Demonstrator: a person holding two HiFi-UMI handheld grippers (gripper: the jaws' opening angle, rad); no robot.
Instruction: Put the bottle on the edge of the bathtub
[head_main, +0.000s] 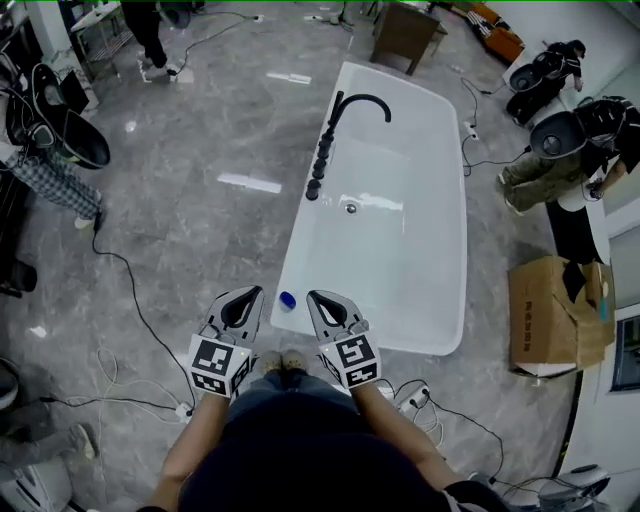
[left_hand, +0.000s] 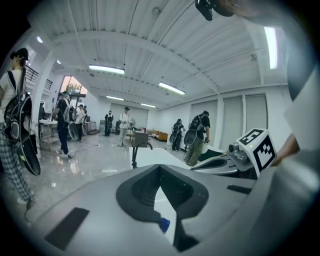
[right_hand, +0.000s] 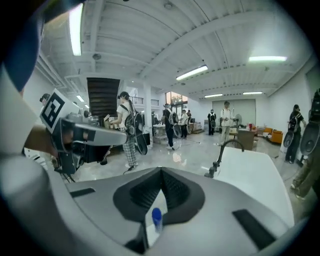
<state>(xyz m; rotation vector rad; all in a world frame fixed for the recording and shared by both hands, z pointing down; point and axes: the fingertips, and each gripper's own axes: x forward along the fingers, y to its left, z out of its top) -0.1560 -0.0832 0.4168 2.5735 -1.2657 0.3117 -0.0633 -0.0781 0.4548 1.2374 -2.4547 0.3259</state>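
Observation:
A small clear bottle with a blue cap (head_main: 287, 299) stands upright on the near left corner of the white bathtub's rim (head_main: 300, 235). My left gripper (head_main: 252, 292) hangs just left of the bottle and my right gripper (head_main: 316, 296) just right of it, both above it and apart from it. Both have their jaws shut with nothing between them. In the left gripper view the blue cap (left_hand: 164, 224) shows below the closed jaws (left_hand: 160, 167). In the right gripper view the bottle (right_hand: 156, 216) also shows beneath the shut jaws (right_hand: 161, 171).
A black curved faucet (head_main: 352, 103) and several black knobs sit on the tub's left rim. A cardboard box (head_main: 550, 315) stands right of the tub. Cables (head_main: 130, 300) and a power strip (head_main: 415, 398) lie on the grey floor. People stand at the room's left, far end and right.

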